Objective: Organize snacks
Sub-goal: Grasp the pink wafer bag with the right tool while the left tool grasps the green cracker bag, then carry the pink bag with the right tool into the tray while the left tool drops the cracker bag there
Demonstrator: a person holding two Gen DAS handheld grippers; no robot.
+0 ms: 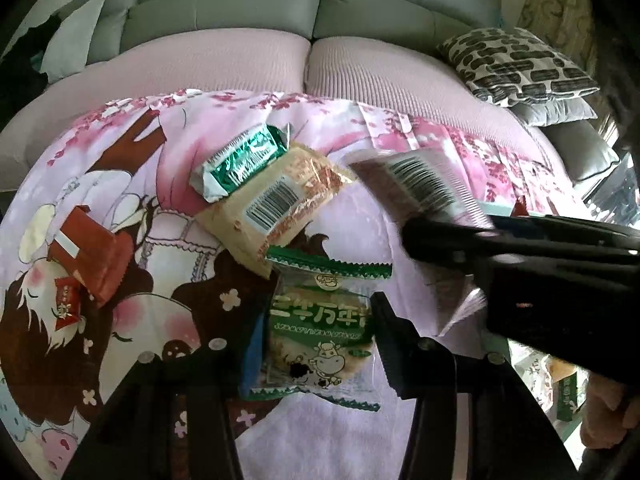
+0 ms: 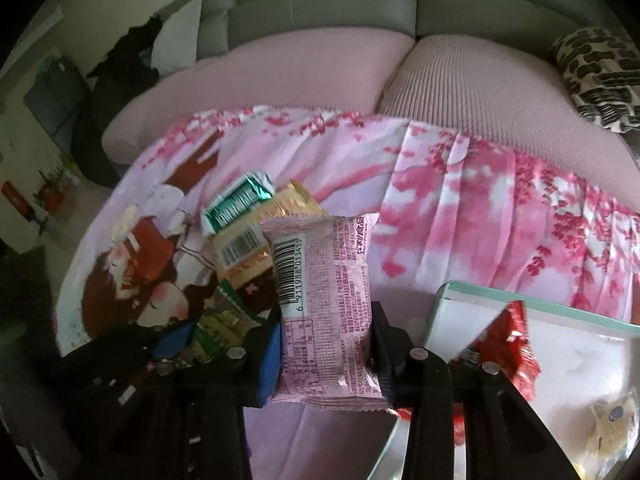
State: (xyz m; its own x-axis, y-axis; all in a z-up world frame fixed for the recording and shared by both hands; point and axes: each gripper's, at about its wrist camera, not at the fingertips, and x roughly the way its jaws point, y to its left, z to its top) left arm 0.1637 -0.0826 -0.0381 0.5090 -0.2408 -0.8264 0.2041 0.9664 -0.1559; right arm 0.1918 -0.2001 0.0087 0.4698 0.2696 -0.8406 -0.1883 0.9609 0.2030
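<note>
While the right gripper (image 2: pixel 326 344) pinches the pink snack packet (image 2: pixel 326 312) above the printed cloth (image 2: pixel 460 200), the left gripper (image 1: pixel 316 344) has its fingers closed on the green cow packet (image 1: pixel 320 332). Beside the pink packet stands a white tray (image 2: pixel 532 300) with a red packet (image 2: pixel 504 344) inside.

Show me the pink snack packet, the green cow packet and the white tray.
Pink packet (image 2: pixel 326 312), right wrist view, middle of its printed back.
Cow packet (image 1: pixel 320 328), left wrist view, centre of its front.
Tray (image 2: pixel 536 304), right wrist view, its far green rim.
</note>
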